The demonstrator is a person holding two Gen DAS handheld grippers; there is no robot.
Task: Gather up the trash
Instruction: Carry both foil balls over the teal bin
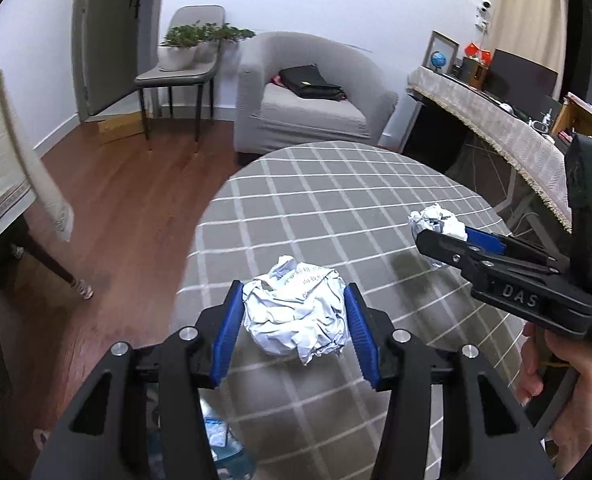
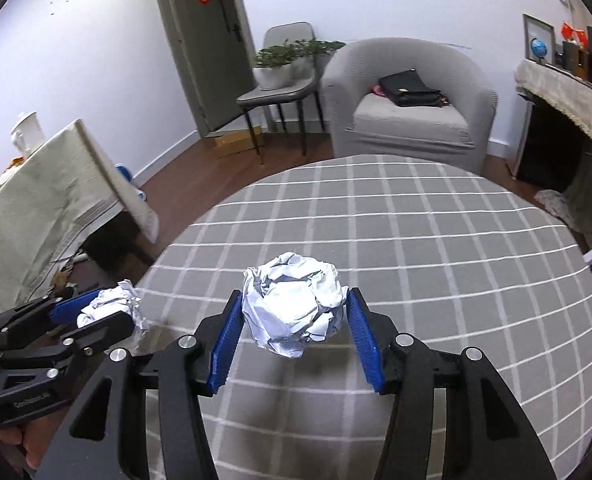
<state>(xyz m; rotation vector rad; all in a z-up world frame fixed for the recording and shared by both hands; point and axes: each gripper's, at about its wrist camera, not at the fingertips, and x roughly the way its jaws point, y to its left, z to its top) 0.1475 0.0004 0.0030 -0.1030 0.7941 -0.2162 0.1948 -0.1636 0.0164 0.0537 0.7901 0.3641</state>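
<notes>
A printed paper ball (image 1: 294, 312) is pinched between the blue pads (image 1: 227, 334) of the left gripper (image 1: 294, 326), above the near edge of the round table (image 1: 335, 200) with its grey checked cloth. A second paper ball (image 2: 294, 304) is clamped between the jaws of the right gripper (image 2: 296, 328), held above the same cloth. A grey armchair (image 2: 409, 100) is seen beyond the table.

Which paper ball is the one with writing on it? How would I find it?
Find the round table with the grey checked cloth. Two crumpled paper balls are above it, each between a gripper's blue fingers. Yours is the printed ball in the left gripper; the other ball, in the right gripper, looks plain.
</notes>
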